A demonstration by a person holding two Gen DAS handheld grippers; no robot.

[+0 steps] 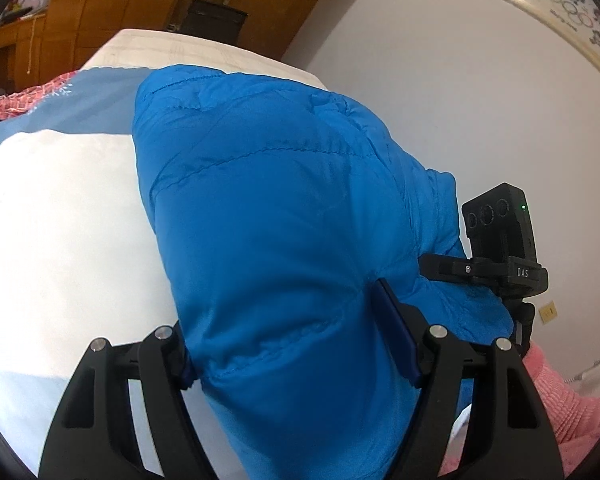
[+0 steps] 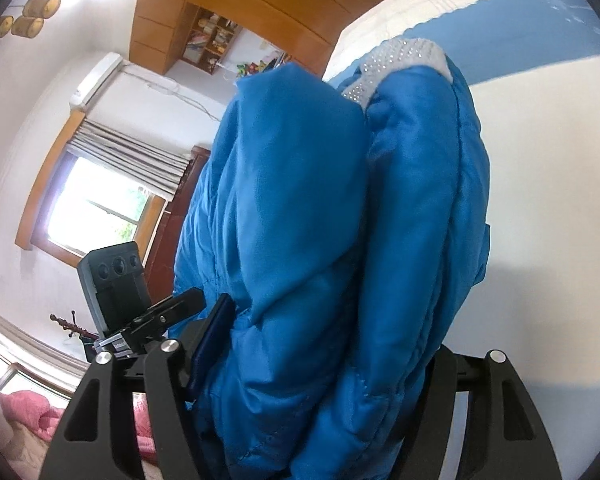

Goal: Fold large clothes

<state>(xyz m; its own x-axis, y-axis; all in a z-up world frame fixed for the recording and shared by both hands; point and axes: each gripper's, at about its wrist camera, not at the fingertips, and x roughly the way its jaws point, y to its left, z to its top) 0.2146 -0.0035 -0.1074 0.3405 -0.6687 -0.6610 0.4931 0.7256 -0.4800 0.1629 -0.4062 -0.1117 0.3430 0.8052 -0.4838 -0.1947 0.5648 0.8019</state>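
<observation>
While you hold the blue puffy jacket (image 1: pixel 284 216) up off the bed (image 1: pixel 60 232), both of your tongs are squeezed on it. The left gripper (image 1: pixel 296 344) has a fat roll of the jacket between its two fingers, and the pads press into the cloth. The right gripper (image 2: pixel 320 364) does the same, with a thick bunch stuffed between its fingers. You can see a sparkly grey collar (image 2: pixel 400 56) at the far end of the jacket in the right view.

I think this jacket is light for how big it is. It is soft and full of fluff, so it squashes when you pinch it and puffs back when you let go. The outside looks smooth and shiny, so it may slide out of the pads. It will not stay in a flat fold on its own, so you may have to press each fold down.

Take hold where the cloth is thick, at a stitched seam or the hem, not on one thin layer. Keep your two grips well apart so the jacket hangs wide.

Under it, the bed has a white and blue sheet (image 1: pixel 80 112). A pink knit sleeve (image 1: pixel 572 404) shows at the right edge of the left view.
</observation>
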